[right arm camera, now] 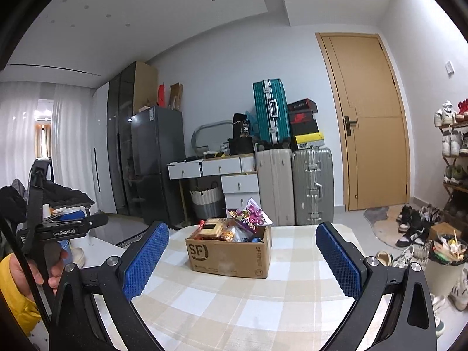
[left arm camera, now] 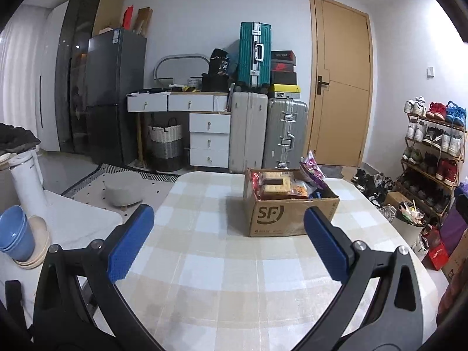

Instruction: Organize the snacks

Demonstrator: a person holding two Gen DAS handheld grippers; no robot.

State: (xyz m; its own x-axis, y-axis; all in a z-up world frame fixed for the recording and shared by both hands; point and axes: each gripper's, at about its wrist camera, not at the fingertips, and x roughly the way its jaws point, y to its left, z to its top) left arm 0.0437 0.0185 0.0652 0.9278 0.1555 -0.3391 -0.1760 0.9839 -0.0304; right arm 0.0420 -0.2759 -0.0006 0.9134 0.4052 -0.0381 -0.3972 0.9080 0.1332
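Note:
A brown cardboard box (left arm camera: 288,215) marked SF stands on the checked table (left arm camera: 222,266), packed with snack packets (left arm camera: 278,185); a purple bag (left arm camera: 313,169) sticks out at its right side. My left gripper (left arm camera: 231,234) hovers open in front of the box, nothing between its blue pads (left arm camera: 130,244). In the right wrist view the same box (right arm camera: 231,251) sits ahead with the purple bag (right arm camera: 253,216) on top, and my right gripper (right arm camera: 242,257) is open and empty, short of the box. A hand in a yellow sleeve (right arm camera: 17,278) holds the left gripper's body at the left.
Blue bowls on plates (left arm camera: 20,238) and a white kettle (left arm camera: 27,181) stand on a side surface left of the table. Suitcases (left arm camera: 267,134), white drawers (left arm camera: 209,137) and a door (left arm camera: 340,84) lie behind. A shoe rack (left arm camera: 433,152) and a bin (left arm camera: 408,219) stand at the right.

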